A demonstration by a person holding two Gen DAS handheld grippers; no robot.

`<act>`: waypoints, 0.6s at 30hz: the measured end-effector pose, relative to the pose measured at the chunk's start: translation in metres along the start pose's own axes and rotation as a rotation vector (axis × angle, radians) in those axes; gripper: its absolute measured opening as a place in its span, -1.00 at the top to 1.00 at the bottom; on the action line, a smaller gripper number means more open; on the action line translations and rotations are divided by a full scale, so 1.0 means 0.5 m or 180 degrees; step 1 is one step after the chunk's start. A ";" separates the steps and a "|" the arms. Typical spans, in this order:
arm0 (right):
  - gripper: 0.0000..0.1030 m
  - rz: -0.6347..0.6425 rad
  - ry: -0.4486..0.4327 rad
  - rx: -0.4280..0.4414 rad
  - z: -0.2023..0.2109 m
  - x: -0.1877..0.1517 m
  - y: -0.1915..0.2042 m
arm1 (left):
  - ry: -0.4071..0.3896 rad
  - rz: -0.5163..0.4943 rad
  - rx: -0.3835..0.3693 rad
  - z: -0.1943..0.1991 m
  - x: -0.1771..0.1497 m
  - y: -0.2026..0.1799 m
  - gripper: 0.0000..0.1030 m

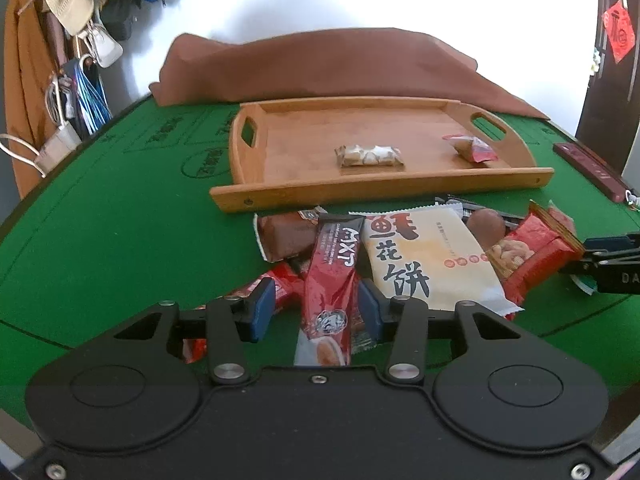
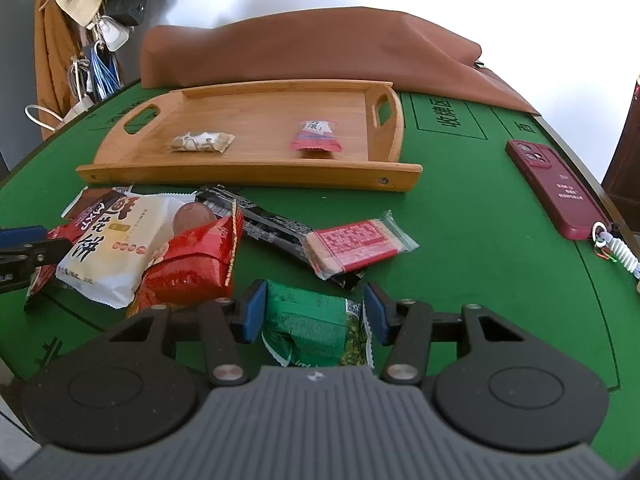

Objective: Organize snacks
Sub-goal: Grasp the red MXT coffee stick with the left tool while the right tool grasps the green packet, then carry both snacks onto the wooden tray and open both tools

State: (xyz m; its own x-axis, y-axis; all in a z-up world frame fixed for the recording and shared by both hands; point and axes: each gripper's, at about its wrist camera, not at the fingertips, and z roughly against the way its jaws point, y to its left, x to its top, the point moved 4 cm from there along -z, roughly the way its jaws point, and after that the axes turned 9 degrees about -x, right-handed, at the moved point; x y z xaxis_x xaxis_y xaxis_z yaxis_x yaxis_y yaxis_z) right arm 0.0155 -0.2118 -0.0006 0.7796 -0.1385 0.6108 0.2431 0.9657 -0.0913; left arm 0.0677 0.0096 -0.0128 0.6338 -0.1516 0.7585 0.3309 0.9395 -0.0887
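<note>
A green felt table point(image 2: 480, 208) holds a wooden tray point(image 2: 248, 170) and a pile of snacks. The tray sits near the far edge of the table, just in front of a brown cloth point(image 2: 320, 48). Two snacks lie inside the tray: a clear pack of pale candy point(image 2: 202, 142) toward its left side and a small red and white pack point(image 2: 316, 136) toward its right side, well apart from each other.

The snack pile lies on the table just in front of the tray's near rim. In it are a big white flower-cake pack point(image 1: 424, 260) (it has large black letters), a red peanut pack point(image 1: 532, 252) leaning on its right side, a brown pack point(image 1: 286, 236) on its left, a long black pack point(image 2: 272, 224), and a clear wafer pack with a red label point(image 2: 356, 248) resting on the black one.

The left gripper point(image 1: 316, 310) has its blue pads spread wide on both sides of a red coffee stick pack point(image 1: 330, 280). The pads are not squeezing it, and a gap shows on each side.

The right gripper point(image 2: 314, 312) is open too, with a green snack pack point(image 2: 316, 324) lying between its blue pads near the table's front edge. The pads sit just beside the pack; I cannot tell if they touch it.

A dark red phone point(image 2: 556, 188) lies near the right edge of the table.
</note>
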 end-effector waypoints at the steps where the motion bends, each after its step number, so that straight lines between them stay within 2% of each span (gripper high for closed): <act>1: -0.10 0.0003 -0.0005 -0.0004 0.000 0.000 0.000 | -0.0009 -0.0005 -0.0009 -0.007 0.000 0.000 0.15; 4: -0.10 0.0003 -0.0011 -0.0017 0.000 0.000 0.001 | -0.0029 -0.0134 0.0047 -0.017 0.002 -0.009 0.24; 5: -0.10 -0.0002 -0.0012 -0.0019 0.000 0.000 0.001 | -0.0033 -0.0162 0.0065 -0.018 0.003 -0.012 0.52; 13: -0.07 -0.0089 -0.0119 -0.0019 0.022 0.012 -0.011 | -0.0097 -0.0174 0.0028 0.013 0.015 -0.021 0.54; 18: -0.07 -0.0127 -0.0218 -0.0028 0.035 0.031 -0.023 | -0.0182 -0.0036 -0.0036 0.041 0.038 -0.007 0.54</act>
State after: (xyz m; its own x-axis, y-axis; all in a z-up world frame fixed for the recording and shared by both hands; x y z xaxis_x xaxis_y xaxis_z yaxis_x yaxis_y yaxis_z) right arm 0.0147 -0.2210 0.0239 0.7280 -0.1612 0.6664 0.2785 0.9577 -0.0725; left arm 0.0644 0.0097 0.0152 0.5891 -0.1443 0.7951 0.3460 0.9342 -0.0868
